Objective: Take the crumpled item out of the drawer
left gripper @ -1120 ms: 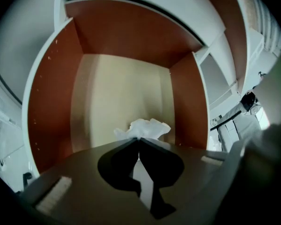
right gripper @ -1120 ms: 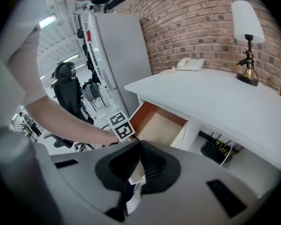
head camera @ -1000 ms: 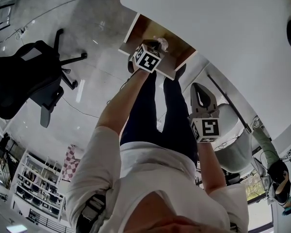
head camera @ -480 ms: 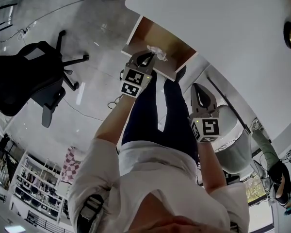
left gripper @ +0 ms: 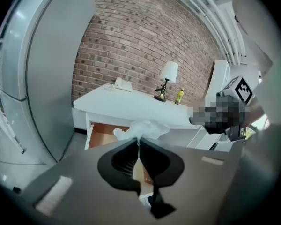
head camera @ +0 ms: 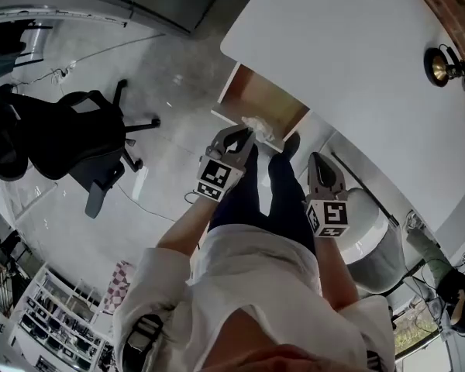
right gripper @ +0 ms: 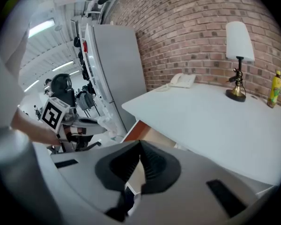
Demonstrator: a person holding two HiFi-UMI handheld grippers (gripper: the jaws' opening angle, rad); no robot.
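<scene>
My left gripper (head camera: 243, 135) is shut on a crumpled white paper ball (head camera: 257, 126), which it holds above the front edge of the open wooden drawer (head camera: 258, 98) under the white desk (head camera: 356, 68). In the left gripper view the crumpled paper (left gripper: 143, 129) bulges out past the pinched jaws (left gripper: 138, 140), with the drawer (left gripper: 103, 134) behind and below it. My right gripper (head camera: 322, 161) hangs shut and empty to the right, above the person's legs; in its own view its jaws (right gripper: 140, 145) meet with nothing between them.
A black office chair (head camera: 77, 138) stands on the grey floor at the left. On the desk are a brass lamp (right gripper: 237, 55), a white phone (right gripper: 181, 80) and a yellow bottle (right gripper: 274, 89). A grey cabinet (left gripper: 47, 69) flanks the desk. A white bin (head camera: 376, 239) sits at the right.
My left gripper has drawn back out of the drawer toward the person, carrying the crumpled paper with it. The right gripper has stayed in place.
</scene>
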